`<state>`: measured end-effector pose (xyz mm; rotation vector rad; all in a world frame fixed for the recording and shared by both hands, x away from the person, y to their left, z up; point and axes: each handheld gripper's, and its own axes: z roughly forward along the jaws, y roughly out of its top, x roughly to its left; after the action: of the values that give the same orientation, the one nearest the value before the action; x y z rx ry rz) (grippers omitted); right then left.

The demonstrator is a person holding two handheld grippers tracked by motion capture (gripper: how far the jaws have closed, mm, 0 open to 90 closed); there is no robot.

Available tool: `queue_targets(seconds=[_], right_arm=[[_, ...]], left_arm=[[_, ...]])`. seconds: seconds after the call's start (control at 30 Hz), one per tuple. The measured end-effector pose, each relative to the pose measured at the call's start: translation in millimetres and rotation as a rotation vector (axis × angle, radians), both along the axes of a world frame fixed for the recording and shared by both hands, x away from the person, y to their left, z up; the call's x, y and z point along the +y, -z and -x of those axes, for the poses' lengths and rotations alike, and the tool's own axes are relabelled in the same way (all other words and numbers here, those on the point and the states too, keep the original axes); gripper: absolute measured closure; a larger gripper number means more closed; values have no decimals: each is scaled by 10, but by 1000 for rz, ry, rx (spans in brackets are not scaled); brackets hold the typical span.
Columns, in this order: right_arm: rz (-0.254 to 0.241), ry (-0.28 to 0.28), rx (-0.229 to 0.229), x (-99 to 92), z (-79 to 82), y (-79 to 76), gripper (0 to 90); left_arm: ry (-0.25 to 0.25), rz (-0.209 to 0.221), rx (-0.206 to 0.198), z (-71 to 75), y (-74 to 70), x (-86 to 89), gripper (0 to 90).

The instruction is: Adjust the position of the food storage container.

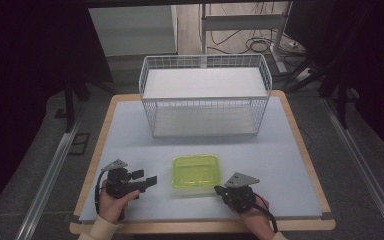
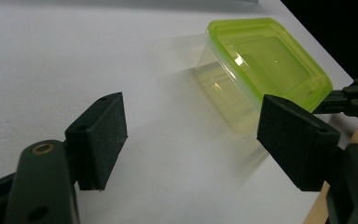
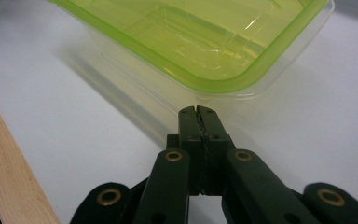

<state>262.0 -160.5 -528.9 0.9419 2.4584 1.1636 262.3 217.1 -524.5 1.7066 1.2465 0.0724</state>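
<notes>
lime-green lid, clear plastic body: the box (image 1: 196, 171) sits on the pale table (image 1: 290, 165) near my edge, between the two grippers and in front of the wire basket (image 1: 204, 95). the lid is on and the box stands flat.

my left gripper (image 1: 145, 178) is to the box's left, a little apart from it, pointing toward it. in the left gripper view its two black pads (image 2: 103, 135) stand wide apart with bare table between them; nothing is held. the box (image 2: 261, 70) lies ahead and to the right of that gap, and the right-hand pad covers part of its near corner in that view. past that corner i can see the tip of the other gripper at the frame's right edge.

my right gripper (image 1: 219, 190) is at the box's near right corner. in the right gripper view its jaws are pressed flat together, pad against pad, with nothing between them. the closed tip (image 3: 199, 113) points at the rounded corner of the box (image 3: 200, 37), just below the lid's rim; it looks very close to the clear wall, but i cannot tell if it touches.

the wooden border of the table (image 3: 9, 182) shows at the left of that view. the basket stands well back from the box, with white shelves.
</notes>
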Motion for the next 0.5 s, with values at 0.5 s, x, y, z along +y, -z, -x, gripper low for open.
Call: queue_targets(seconds=[0.5], right_arm=[[-103, 69, 47, -539, -144, -199, 872]], left_arm=[[-10, -1, 0, -2, -8, 2, 236]])
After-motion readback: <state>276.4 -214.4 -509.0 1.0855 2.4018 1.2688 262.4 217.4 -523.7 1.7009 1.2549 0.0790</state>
